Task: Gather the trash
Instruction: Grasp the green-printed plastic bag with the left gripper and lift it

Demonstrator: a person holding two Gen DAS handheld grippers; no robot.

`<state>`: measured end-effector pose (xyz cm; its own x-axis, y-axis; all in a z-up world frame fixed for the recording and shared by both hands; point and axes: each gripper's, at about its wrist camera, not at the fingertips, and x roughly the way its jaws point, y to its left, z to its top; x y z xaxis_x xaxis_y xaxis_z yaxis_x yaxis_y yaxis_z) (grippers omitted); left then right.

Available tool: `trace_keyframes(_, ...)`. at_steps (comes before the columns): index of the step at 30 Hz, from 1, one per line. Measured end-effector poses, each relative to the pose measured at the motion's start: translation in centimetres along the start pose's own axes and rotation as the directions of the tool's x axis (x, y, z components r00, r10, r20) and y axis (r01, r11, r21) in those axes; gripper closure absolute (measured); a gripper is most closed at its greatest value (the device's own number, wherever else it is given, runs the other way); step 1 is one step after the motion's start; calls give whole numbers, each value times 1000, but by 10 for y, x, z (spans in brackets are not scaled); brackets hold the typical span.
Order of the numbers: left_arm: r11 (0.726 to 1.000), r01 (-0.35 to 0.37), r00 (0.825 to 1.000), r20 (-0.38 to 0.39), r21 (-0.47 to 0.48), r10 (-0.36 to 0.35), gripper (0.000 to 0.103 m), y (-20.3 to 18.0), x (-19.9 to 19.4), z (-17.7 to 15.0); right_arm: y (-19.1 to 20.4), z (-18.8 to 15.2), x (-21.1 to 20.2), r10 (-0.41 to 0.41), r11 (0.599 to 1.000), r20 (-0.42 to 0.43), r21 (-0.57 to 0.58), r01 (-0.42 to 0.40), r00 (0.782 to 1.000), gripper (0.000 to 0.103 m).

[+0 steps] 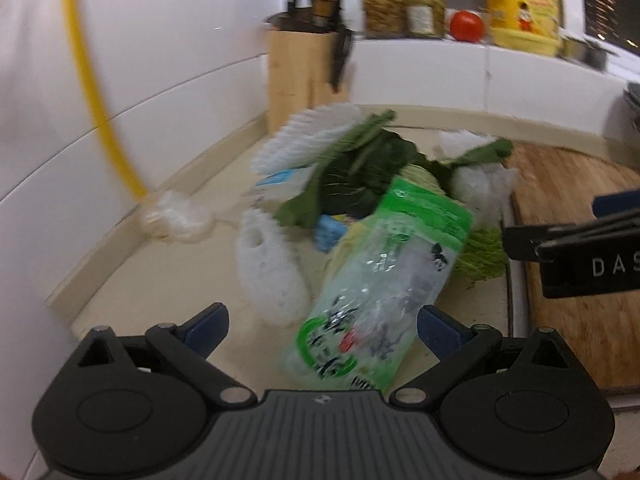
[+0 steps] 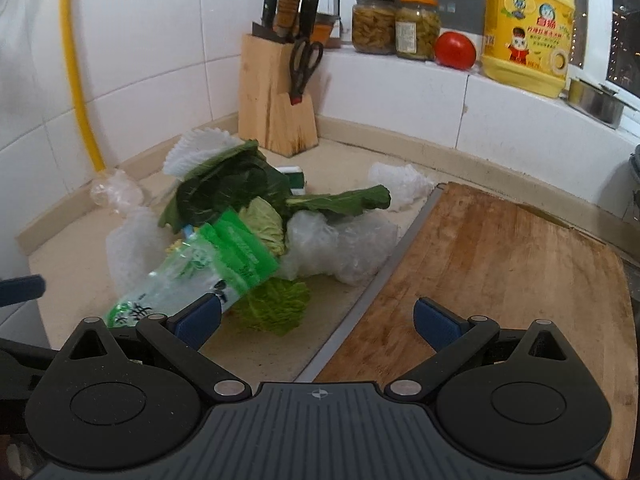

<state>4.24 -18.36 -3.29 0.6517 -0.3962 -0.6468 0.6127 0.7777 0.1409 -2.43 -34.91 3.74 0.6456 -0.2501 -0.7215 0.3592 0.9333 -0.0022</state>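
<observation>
Left gripper [image 1: 322, 330]: jaws spread wide, nothing clamped; the green-and-clear plastic wrapper [image 1: 372, 280] lies between them, its near end reaching back toward the gripper body, its far end tilted up onto the pile. Right gripper [image 2: 316, 322]: jaws likewise wide and empty — the same wrapper [image 2: 200, 276] sits just off its left jaw, the wooden cutting board [image 2: 500, 272] under and beyond its right one. Judged step: first pick from the trash heap. The wrapper is thin and slippery, so close the left jaws across its flat middle, not the loose edge, and lift straight up to avoid dragging leaves. Beyond the jaws: dark green leaves [image 1: 360, 160], pale cabbage scraps [image 2: 266, 224], crumpled clear film [image 2: 340, 244] and white foam netting [image 1: 272, 264], all piled on the worktop [image 2: 72, 280]. Farther out, the knife block [image 2: 276, 92] in the corner and the yellow hose [image 2: 76, 72] on the wall — both well apart from the pile. The right gripper shows at the edge of the left view; crowding is the likelier hazard.
</observation>
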Motion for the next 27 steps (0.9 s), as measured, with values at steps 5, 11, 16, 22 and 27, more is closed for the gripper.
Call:
trace_keyframes(5,995,45,999,-20,92,-43,6,-16,25,5,-9,6,11,13,1000,-19,-2,-13,1000,0)
trace_keyframes(11,985,108,991,-93,131,-96,26,-30,52,7,-16,9,23,37,999,-44,-5,-37,998,0)
trace_keyframes(16,988,146,978,-160,60,-134,45,-25,55,7,-21,12,28,56,998,-46,-7,-56,997,0)
trace_keyframes(22,983,181,976,-118,-25,-182,67,-9,31,10,-23,14,29,81,997,-34,-5,-81,996,2)
trace_keyframes(27,980,180,978,-97,-80,-187,77,7,19,8,-18,13,26,132,991,-37,-11,-133,991,16)
